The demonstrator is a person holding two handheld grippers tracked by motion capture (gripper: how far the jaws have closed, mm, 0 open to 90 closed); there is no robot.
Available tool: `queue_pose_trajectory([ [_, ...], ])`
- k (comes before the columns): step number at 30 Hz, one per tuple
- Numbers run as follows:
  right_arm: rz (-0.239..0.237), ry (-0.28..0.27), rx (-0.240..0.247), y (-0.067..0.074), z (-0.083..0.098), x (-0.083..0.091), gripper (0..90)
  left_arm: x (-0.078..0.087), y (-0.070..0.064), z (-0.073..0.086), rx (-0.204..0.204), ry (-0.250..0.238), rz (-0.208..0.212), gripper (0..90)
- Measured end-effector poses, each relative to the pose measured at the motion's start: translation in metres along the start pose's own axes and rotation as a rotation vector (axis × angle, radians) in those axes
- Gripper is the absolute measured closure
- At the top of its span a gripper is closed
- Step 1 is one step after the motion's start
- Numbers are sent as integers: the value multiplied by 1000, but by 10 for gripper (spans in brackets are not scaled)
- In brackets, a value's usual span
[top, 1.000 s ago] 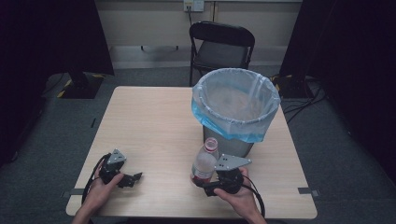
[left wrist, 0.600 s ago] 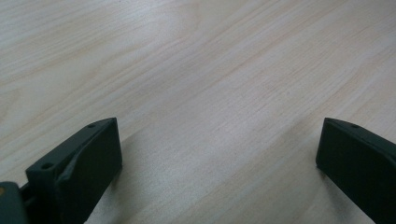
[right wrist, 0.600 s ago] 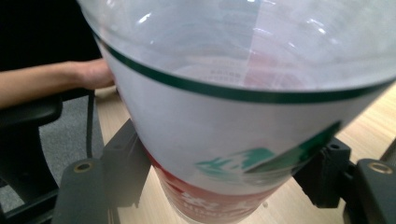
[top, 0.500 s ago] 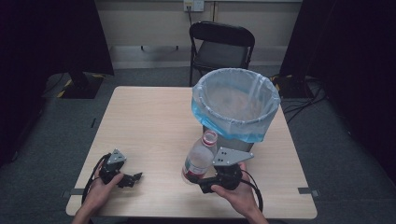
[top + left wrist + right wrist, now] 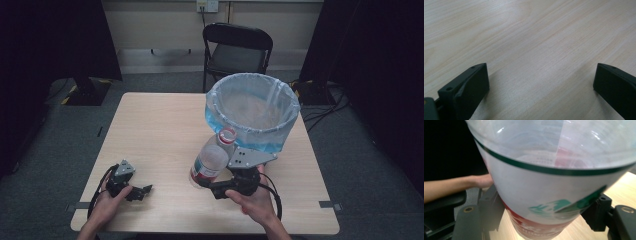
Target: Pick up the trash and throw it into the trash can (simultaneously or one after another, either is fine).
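High view: a person sits at the near edge of a light wooden table (image 5: 150, 125). The right gripper (image 5: 212, 189), near the middle of the near edge, pinches a clear plastic bottle (image 5: 210, 162) low on its body, at the red band of its label. The bottle is tilted, its pale cap leaning toward a bin (image 5: 252, 112) lined with a blue bag, which stands just behind it toward the far right corner. The bottle's base appears to hang just clear of the table. The step in hand looks like carrying the bottle to the bin; the next move would call for lifting it above the rim, then spreading the jaws over the opening. The left gripper (image 5: 145, 190) rests near the near left corner, held in the left hand (image 5: 107, 202), well apart from the bottle. A dark folding chair (image 5: 237, 50) stands beyond the far edge.

Left gripper view: its two black jaws stand spread wide over bare wood grain, with nothing between them.

Right gripper view: the bottle (image 5: 551, 182) sits between the two black jaws, which press on its sides at the white, green and red label. The person's other forearm (image 5: 454, 186) shows at the left, farther off.
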State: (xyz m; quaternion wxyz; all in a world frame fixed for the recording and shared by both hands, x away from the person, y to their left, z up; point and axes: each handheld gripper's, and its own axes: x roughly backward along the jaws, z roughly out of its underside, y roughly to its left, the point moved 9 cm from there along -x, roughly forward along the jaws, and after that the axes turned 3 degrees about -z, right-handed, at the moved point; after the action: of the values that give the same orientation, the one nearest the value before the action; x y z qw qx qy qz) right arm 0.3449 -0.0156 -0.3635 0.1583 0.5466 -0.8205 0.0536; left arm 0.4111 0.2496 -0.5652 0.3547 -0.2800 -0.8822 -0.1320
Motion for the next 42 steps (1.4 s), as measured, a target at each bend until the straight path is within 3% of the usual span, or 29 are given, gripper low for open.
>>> queue_pose_trajectory([
  [16, -20, -86, 18, -2, -41, 11, 291, 0, 0, 0, 2, 0, 0, 0],
  [26, -35, -183, 7, -8, -72, 27, 292, 0, 0, 0, -1, 0, -1, 0],
  [42, -12, -266, 6, -23, -106, 39, 292, 0, 0, 0, -1, 0, -1, 0],
])
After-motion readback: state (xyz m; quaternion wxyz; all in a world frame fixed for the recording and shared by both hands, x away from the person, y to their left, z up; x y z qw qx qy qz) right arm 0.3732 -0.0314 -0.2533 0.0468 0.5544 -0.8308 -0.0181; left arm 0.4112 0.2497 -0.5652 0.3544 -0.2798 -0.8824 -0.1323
